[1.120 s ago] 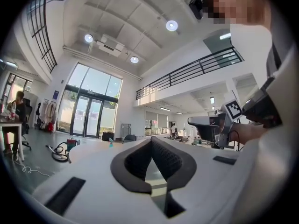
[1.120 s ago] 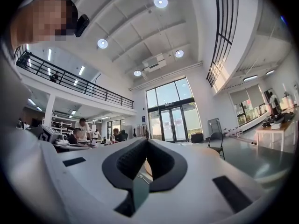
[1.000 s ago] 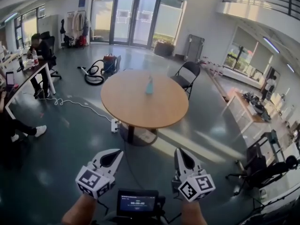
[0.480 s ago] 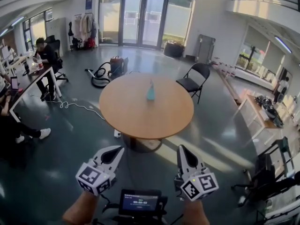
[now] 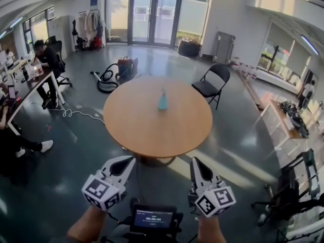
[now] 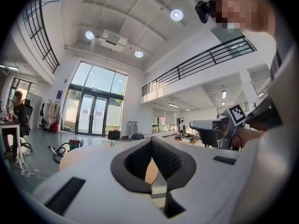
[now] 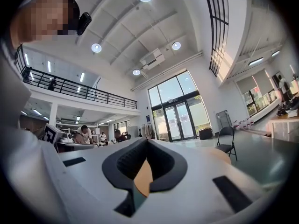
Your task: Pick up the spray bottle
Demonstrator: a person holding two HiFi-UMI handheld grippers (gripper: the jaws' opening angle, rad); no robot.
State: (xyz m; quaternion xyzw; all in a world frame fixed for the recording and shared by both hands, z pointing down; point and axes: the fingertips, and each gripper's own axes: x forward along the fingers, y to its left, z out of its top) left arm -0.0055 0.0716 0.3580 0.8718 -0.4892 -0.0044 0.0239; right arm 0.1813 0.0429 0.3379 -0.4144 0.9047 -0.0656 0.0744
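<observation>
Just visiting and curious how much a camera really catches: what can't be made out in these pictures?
Spray bottle: head view, too small to show label or nozzle direction; right gripper view, hidden behind the right gripper's body.
Table foot: head view, mostly hidden under the tabletop.
Screen: head view, print too small to read.
Forearms: head view, cut off by the bottom edge.

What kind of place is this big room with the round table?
Most likely an open office hall: a person sits at a desk on the left, tall glass doors lead outside, and a railed upper floor runs along the wall.
</observation>
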